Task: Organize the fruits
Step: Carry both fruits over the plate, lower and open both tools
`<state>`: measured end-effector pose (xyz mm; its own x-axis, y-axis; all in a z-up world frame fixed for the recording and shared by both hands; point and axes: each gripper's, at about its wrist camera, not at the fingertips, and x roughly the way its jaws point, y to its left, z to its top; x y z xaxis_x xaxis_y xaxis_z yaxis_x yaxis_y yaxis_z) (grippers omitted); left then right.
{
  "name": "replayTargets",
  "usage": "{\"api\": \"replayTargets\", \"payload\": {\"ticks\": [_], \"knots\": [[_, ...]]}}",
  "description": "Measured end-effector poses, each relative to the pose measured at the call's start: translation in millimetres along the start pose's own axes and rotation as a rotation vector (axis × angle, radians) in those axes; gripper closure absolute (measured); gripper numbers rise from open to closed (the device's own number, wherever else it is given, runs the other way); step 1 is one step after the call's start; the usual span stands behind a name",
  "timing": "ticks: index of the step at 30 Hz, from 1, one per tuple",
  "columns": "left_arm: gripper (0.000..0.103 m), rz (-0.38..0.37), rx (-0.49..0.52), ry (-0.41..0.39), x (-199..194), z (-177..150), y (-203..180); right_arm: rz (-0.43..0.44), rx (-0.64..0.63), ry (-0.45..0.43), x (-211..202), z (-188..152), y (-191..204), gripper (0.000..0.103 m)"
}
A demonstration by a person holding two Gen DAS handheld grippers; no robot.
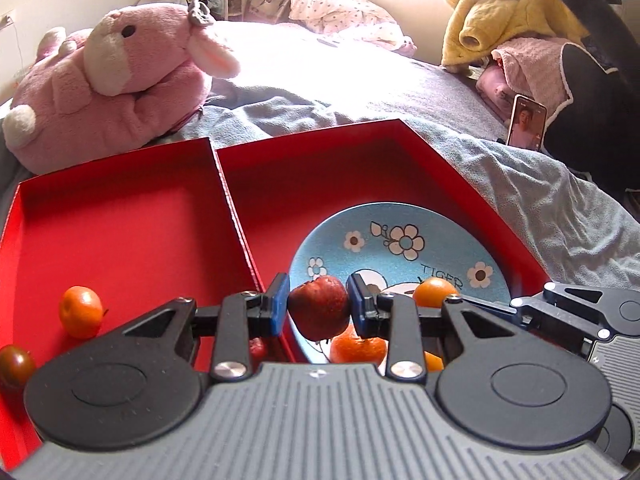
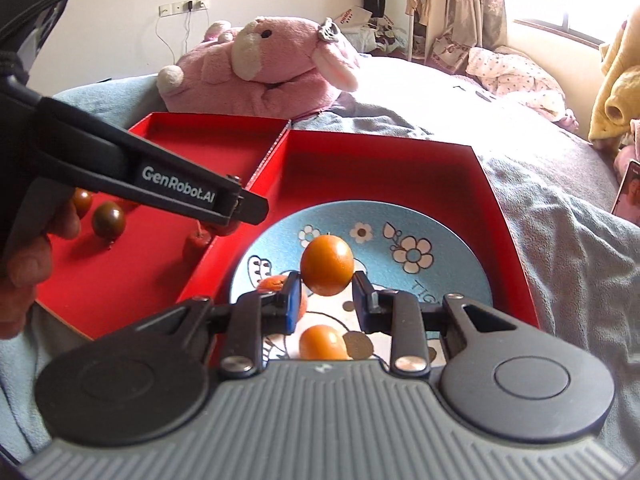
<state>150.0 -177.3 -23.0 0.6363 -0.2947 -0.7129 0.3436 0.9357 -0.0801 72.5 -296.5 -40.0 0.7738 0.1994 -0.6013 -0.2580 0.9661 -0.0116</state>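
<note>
My left gripper is shut on a dark red fruit and holds it over the wall between the two red boxes, by the rim of the blue flowered plate. My right gripper is shut on a small orange and holds it above the blue plate. Two more oranges lie on the plate under it. In the left box lie an orange and a dark tomato. The left gripper also shows in the right wrist view.
Both red boxes sit on a grey-blue blanket on a bed. A pink plush rabbit lies behind the boxes. A phone stands at the right. Dark tomatoes and a small red fruit lie in the left box.
</note>
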Motion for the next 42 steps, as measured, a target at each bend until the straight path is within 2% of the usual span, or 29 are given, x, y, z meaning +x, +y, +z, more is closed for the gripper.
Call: {"api": "replayTargets", "payload": {"ticks": [5, 16, 29, 32, 34, 37, 42], "knots": [[0.066, -0.005, 0.027, 0.022, 30, 4, -16, -0.023, 0.039, 0.037, 10, -8, -14, 0.072], [0.066, -0.031, 0.026, 0.068, 65, 14, -26, -0.05, 0.068, 0.095, 20, -14, -26, 0.072], [0.066, -0.016, 0.035, 0.101, 74, 3, -27, -0.046, 0.079, 0.126, 27, -16, -24, 0.072], [0.063, -0.01, 0.03, 0.102, 72, 2, -24, -0.045, 0.081, 0.129, 26, -16, -24, 0.072], [0.054, -0.003, 0.023, 0.098, 70, 2, -23, -0.045, 0.085, 0.132, 26, -15, -24, 0.072], [0.046, 0.0, 0.017, 0.086, 66, 2, -22, -0.046, 0.077, 0.129, 26, -14, -22, 0.072], [0.037, 0.001, 0.017, 0.069, 57, 3, -22, -0.052, 0.069, 0.118, 22, -12, -19, 0.072]]}}
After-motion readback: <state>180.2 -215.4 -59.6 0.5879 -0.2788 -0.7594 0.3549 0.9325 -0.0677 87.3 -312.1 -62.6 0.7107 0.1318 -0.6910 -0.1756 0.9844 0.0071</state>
